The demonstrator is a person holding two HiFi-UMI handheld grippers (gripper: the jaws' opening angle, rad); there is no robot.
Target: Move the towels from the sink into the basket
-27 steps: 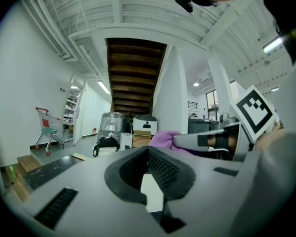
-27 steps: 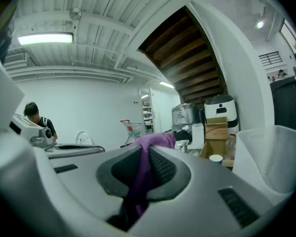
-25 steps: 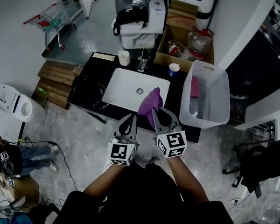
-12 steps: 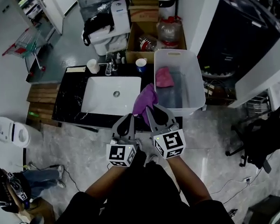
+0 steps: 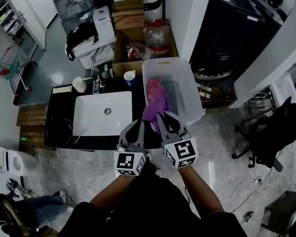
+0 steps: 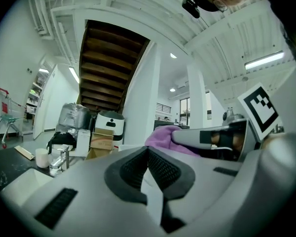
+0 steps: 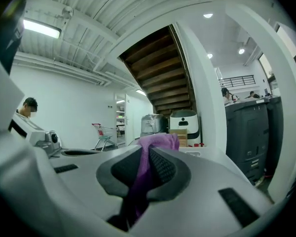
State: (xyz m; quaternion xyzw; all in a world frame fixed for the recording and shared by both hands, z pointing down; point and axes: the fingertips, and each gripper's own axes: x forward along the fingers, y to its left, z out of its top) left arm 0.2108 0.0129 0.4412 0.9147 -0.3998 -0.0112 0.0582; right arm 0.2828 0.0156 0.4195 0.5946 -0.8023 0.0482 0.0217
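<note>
Purple towel (image 5: 155, 107) is pinched in the right claw (image 5: 161, 116). Seen from that claw's own camera, the two dark pads close on the cloth: a bunch of it sticks up past the tips and the rest trails down between the jaws. In the head view the towel hangs over the near left corner of the white basket (image 5: 193, 100); whether it touches the rim cannot be told. A pink towel (image 5: 154, 87) already lies inside the basket, against its left wall and just beyond the purple one.

The left claw (image 5: 138, 123) is closed with nothing in it; in its own view the pads meet at the tips. It is held beside the right claw, the two marker cubes close together in front of the person's body, and it sits over the near edge of the black table (image 5: 59, 127).

The white sink (image 5: 101, 117) is set into that table, just left of the basket. A faucet (image 5: 95, 80), a white cup (image 5: 79, 84) and a blue-banded cup (image 5: 130, 77) stand along the table's far edge. An open cardboard box (image 5: 138, 46) with bottles in it sits on the floor behind.
</note>
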